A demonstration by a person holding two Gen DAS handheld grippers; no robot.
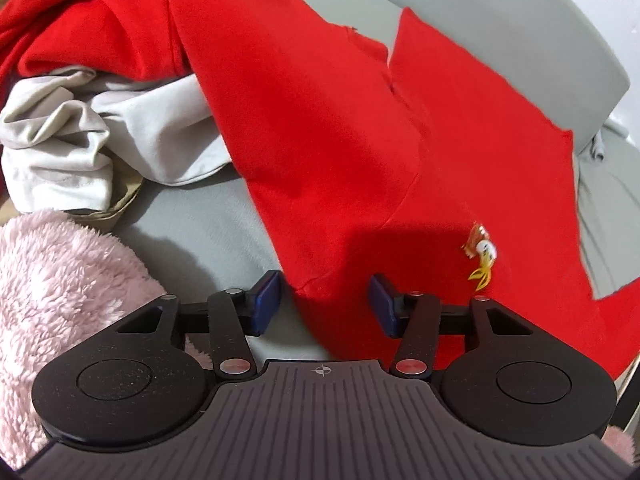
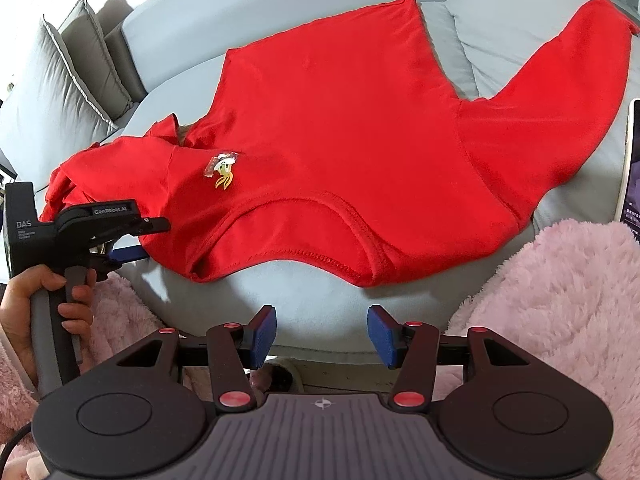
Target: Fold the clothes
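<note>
A plain red shirt (image 2: 340,128) is seen, marked with a small yellow, white and red emblem (image 2: 222,171). The sofa (image 2: 280,0) beneath is pale grey. A crumpled white garment (image 1: 80,136) and a heaped red one (image 1: 88,20) are shown. Fluffy pink fabric (image 2: 568,300) is seen. Blue pads (image 2: 265,334) are carried on black grippers.

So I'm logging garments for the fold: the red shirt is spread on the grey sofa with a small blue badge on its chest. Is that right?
Not quite. The red shirt is spread on the grey sofa, but its badge is yellow and white, not blue, as the right wrist view shows.
</note>
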